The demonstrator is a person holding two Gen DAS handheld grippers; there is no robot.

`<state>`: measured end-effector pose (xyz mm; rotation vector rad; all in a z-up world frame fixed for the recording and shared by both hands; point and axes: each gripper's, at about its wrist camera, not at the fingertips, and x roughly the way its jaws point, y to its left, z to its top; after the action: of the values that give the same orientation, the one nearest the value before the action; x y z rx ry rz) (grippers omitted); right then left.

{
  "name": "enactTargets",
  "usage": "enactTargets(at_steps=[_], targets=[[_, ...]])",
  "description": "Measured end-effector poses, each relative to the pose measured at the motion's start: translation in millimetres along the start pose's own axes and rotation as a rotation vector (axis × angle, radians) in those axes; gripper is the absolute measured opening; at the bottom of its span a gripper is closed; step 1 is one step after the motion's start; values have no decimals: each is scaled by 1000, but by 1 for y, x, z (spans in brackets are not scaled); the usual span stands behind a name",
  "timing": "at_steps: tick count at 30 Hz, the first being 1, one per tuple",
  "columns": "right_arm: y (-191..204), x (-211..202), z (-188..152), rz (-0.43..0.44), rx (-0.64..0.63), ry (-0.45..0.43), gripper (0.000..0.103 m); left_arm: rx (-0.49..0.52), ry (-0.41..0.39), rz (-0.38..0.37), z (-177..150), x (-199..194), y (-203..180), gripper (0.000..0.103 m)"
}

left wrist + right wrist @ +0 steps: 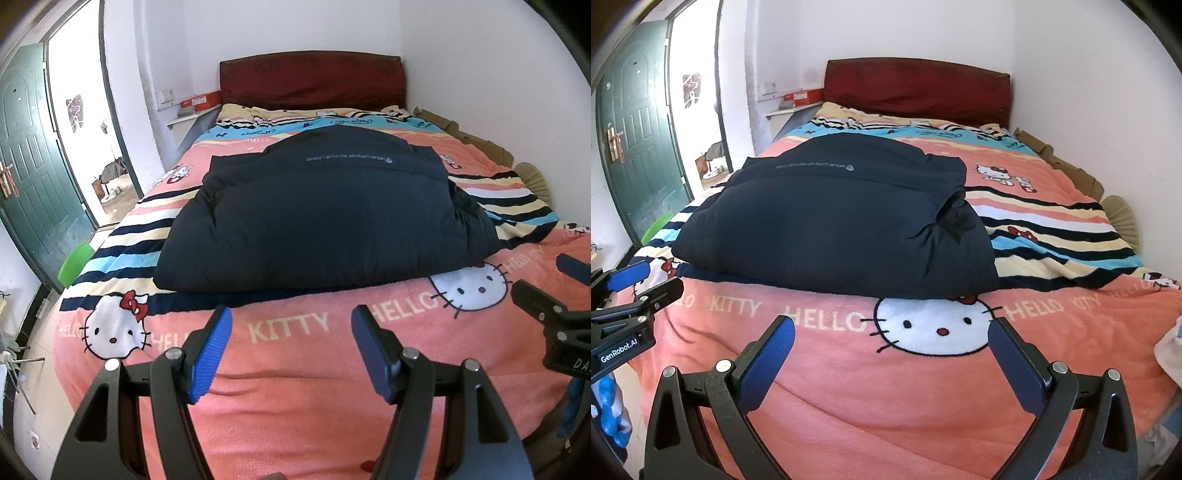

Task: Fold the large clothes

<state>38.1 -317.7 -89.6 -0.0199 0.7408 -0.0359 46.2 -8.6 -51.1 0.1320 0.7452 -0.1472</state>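
Note:
A dark navy padded jacket [317, 218] lies folded into a thick bundle in the middle of the bed, a line of small white lettering across its upper panel; the right wrist view shows the jacket [834, 221] to the left of centre. My left gripper [291, 314] hovers open over the pink blanket just in front of the bundle, nothing between its blue pads. My right gripper [892, 325] is open too, over the cat-face print, short of the jacket's near edge. Each gripper shows at the side of the other's view: the right gripper [554, 291] and the left gripper [646, 280].
The pink striped cartoon blanket [295, 406] covers the bed up to a dark red headboard [312, 79]. Flattened cardboard [476, 138] lines the right wall. On the left stand an open green door [33, 162], a green chair back [75, 262] and a shelf with a red box [199, 101].

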Motion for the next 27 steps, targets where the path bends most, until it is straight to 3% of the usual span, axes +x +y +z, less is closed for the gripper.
enactTargets(at_steps=[27], targets=[[0, 1, 4, -11, 1, 7, 103, -1, -10, -8, 2, -8, 1, 65]])
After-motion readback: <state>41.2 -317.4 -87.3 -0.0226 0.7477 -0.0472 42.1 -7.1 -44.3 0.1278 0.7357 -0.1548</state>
